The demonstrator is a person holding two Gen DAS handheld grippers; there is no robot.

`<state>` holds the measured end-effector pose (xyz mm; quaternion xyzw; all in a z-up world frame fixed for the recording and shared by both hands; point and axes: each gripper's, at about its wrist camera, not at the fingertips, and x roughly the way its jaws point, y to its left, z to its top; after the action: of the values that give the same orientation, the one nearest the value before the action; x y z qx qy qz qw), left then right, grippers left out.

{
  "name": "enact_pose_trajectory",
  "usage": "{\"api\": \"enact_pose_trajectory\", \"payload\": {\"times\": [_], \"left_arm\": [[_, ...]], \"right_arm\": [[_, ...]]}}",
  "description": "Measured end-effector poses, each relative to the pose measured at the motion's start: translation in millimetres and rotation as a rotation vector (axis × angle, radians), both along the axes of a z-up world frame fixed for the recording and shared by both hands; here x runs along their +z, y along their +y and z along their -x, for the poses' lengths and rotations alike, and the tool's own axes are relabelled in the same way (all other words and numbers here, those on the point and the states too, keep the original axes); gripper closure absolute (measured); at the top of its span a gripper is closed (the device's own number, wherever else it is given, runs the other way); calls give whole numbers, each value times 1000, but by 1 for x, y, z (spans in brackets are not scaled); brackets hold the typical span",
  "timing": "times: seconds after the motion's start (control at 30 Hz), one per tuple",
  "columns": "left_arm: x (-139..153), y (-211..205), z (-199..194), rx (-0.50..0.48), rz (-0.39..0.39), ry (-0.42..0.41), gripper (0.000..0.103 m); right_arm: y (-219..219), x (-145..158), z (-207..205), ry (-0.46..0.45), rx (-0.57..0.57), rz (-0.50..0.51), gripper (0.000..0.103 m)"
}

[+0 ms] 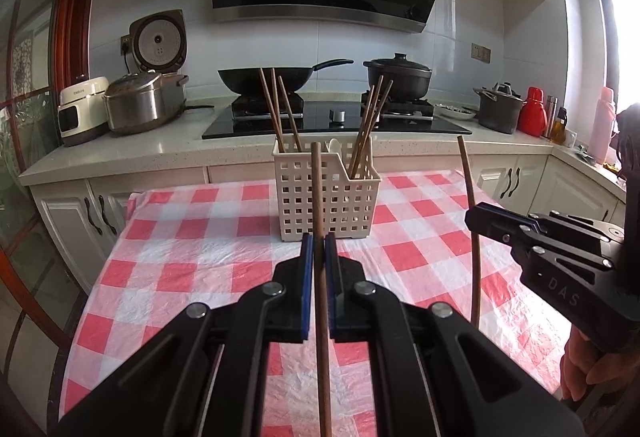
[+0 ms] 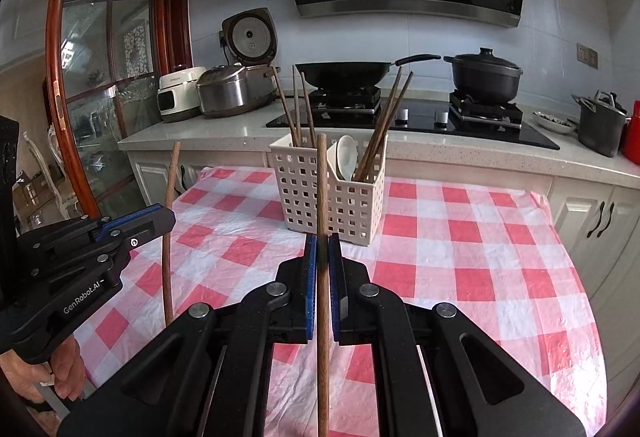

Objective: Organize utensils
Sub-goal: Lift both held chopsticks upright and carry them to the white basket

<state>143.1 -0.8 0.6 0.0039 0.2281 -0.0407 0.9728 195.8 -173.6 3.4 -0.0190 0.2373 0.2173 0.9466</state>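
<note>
Straight ahead of both tools stands the white lattice basket (image 1: 326, 193), upright on the checked desk (image 1: 192, 269), just beyond the tips of each. The left tool (image 1: 319, 249) is clamped narrow on a brown wooden chopstick (image 1: 318, 197), whose long axis runs vertical, top end rising in front of the basket wall and lower end dropping below the fingers toward the desk. The right tool (image 2: 322, 249) grips a second chopstick (image 2: 322, 189) the same way, also near upright. From each view the other tool appears off to the side, level with it, so neither seems clearly nearer the basket. The coming move, I judge, is a lift forward and over the rim, then a drop into a compartment. Three chopsticks (image 1: 278, 109) already lean in the far-left compartment, several more (image 1: 370, 121) in the right one, and a white spoon (image 2: 346, 157) sits between. Both held sticks look thin, smooth and dark-grained, likely to pivot if the hold loosens.
</note>
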Motion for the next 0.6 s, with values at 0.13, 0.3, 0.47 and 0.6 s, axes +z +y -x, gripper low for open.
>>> {"api": "enact_pose_trajectory", "payload": {"times": [0.13, 0.3, 0.47, 0.6], "left_arm": [[6, 1, 11, 4, -9, -27, 97], [10, -4, 21, 2, -36, -55, 97], [11, -7, 28, 1, -46, -69, 97], [15, -4, 31, 7, -42, -87, 97]], "right_arm": [[2, 6, 9, -22, 7, 4, 97], [3, 11, 16, -41, 9, 5, 97], [2, 13, 21, -55, 12, 5, 97], [3, 16, 25, -72, 16, 0, 97]]}}
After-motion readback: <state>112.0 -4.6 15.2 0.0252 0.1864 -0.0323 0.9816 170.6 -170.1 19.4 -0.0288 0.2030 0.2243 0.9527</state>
